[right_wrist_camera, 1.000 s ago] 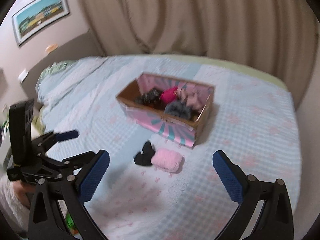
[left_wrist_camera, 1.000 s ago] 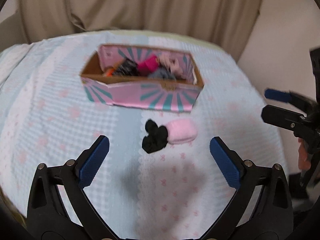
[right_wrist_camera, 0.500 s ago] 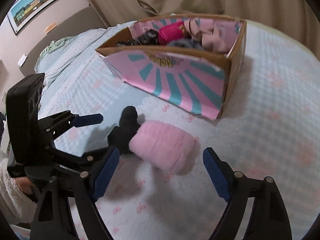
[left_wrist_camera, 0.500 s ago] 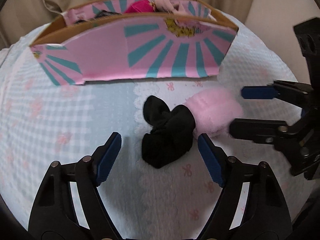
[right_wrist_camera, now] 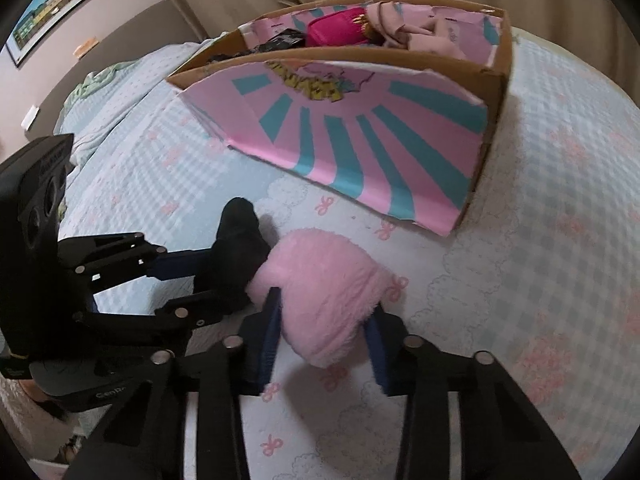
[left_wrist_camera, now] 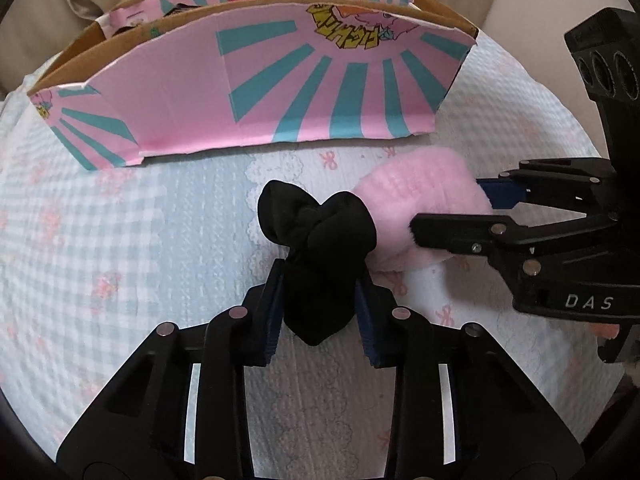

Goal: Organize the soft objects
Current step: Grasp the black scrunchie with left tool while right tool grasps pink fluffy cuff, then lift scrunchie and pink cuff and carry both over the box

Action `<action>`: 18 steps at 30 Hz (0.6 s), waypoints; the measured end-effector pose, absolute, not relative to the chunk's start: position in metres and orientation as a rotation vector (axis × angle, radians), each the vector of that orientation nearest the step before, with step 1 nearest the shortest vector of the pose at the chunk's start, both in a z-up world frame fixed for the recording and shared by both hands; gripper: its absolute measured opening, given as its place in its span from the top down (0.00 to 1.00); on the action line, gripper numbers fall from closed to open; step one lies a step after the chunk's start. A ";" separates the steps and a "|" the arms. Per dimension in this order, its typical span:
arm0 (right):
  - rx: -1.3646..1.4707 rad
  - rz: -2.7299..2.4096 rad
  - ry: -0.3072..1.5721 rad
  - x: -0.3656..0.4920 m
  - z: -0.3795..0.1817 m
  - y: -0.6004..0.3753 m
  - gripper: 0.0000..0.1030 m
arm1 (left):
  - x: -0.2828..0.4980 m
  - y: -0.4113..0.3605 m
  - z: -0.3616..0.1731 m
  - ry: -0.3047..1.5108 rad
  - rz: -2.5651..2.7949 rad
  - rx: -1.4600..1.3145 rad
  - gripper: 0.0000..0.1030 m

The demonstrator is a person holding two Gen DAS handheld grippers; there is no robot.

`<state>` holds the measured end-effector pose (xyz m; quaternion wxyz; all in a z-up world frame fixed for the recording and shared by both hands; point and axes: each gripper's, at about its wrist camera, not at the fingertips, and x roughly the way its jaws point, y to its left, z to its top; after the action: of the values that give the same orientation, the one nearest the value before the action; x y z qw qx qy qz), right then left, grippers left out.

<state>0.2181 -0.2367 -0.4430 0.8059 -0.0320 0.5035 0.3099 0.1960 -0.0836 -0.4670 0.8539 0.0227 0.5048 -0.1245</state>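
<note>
The left tool (left_wrist_camera: 320, 304) is closed tight on the black sock bundle (left_wrist_camera: 320, 240), its blue pads pressed into the lower half of the cloth while the knotted top bulges out above them. In the right wrist view the same tool (right_wrist_camera: 208, 276) comes in from 9 o'clock, clamped on the black sock bundle (right_wrist_camera: 240, 240). The right tool (right_wrist_camera: 324, 328) is squeezed onto the pink fluffy roll (right_wrist_camera: 328, 280), one pad on each flank, the fluff swelling out between. From the left wrist view the right tool (left_wrist_camera: 460, 216) enters from 3 o'clock, gripping the pink fluffy roll (left_wrist_camera: 416, 196). Sock and roll touch each other and lie on the bed (left_wrist_camera: 100, 240), on its pale checked quilt. At 12 o'clock, near them, stands the pink and teal cardboard box (left_wrist_camera: 280, 92), with a magenta item (right_wrist_camera: 336, 30) and pale pink cloth (right_wrist_camera: 424, 28) inside.
</note>
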 end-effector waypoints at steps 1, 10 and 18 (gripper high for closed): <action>-0.059 0.654 1.078 0.219 -0.442 -0.238 0.70 | 0.196 -0.084 -0.464 1.062 -0.258 0.047 0.74; -0.035 0.580 1.052 0.215 -0.405 -0.257 0.72 | 0.193 -0.076 -0.423 1.025 -0.239 0.042 0.75; -0.072 0.495 0.986 0.196 -0.322 -0.269 0.72 | 0.184 -0.064 -0.336 0.994 -0.231 0.009 0.75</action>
<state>0.1961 -0.2693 -0.3216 0.8510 -0.0343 0.4683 0.2351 0.1842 -0.0637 -0.3362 0.8727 0.0042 0.4757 -0.1104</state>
